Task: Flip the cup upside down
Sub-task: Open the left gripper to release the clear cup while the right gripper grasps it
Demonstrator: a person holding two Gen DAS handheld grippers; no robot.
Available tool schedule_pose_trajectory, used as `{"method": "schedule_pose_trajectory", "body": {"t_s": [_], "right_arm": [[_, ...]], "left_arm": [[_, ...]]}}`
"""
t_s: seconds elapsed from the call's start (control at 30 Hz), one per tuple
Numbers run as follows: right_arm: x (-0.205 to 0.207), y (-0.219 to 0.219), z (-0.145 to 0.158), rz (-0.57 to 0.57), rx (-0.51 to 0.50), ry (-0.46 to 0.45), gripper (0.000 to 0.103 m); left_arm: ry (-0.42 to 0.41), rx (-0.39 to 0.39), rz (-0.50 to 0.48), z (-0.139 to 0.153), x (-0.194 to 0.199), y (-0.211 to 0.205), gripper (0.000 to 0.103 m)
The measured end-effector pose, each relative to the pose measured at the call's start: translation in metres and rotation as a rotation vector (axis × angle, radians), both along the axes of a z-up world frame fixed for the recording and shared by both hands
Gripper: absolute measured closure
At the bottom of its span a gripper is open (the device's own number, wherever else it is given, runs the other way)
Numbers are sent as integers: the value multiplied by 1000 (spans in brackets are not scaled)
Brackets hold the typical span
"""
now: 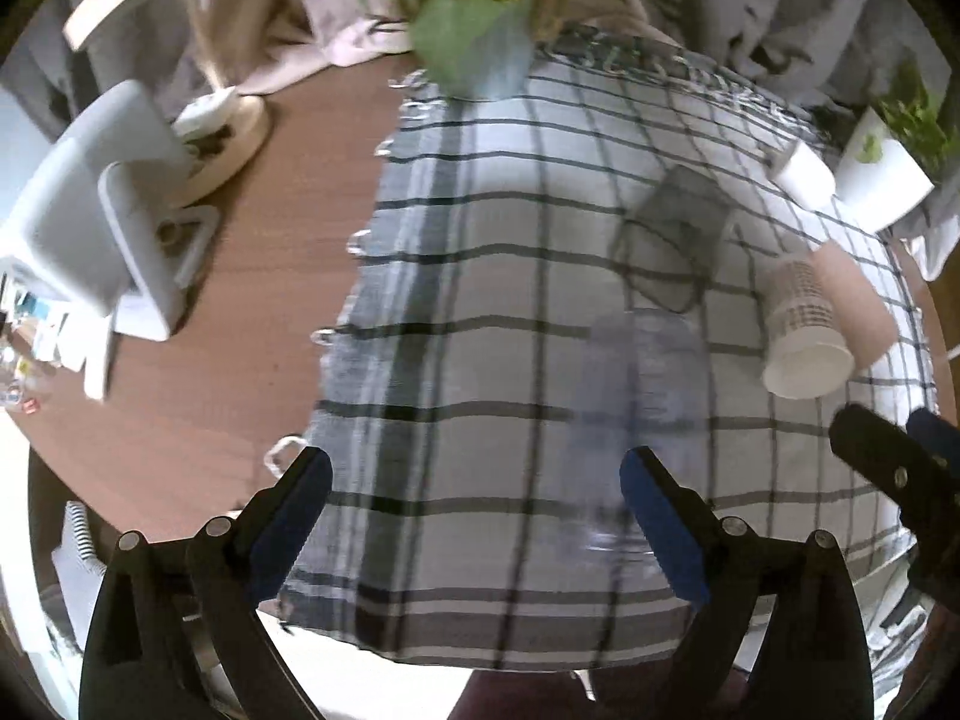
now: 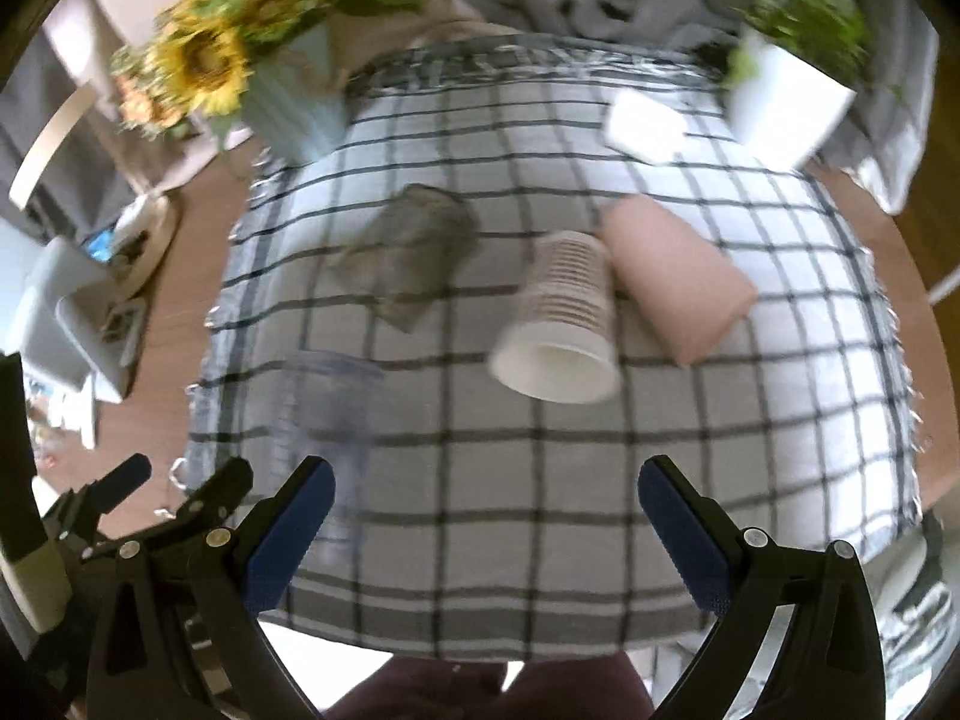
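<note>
Cup, paper, lying on its side ahead of right gripper, touching pink roll; grey holder left. Both jaws wide, empty; left gripper likewise.

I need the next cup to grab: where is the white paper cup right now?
The white paper cup lies on its side on the checked cloth, mid-frame in the right wrist view, against the pink cup, its mouth facing the camera.

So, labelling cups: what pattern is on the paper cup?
White paper cup with dark horizontal stripes; right wrist view.
</note>
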State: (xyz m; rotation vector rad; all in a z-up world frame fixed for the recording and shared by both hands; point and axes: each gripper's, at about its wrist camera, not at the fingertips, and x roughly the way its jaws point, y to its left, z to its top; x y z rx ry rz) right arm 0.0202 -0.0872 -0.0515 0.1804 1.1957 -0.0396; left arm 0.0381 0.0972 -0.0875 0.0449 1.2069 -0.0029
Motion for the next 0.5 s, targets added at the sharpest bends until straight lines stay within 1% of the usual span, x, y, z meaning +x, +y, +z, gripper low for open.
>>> {"method": "schedule_pose_trajectory", "body": {"t_s": [0.07,0.2,0.27,0.37,0.5], "right_arm": [[8,12,-2,33,18,-9,1],[29,35,-14,88,94,26,1],[39,45,-20,104,113,38,1],[49,53,-27,111,136,52,4],[67,58,-43,82,198,112,8]], "left_arm": [[0,13,18,-1,1,10,5],[3,37,48,-5,4,30,5],[4,47,55,-8,5,38,5],[14,61,66,-15,10,47,5],[29,52,77,-21,17,55,5]]}}
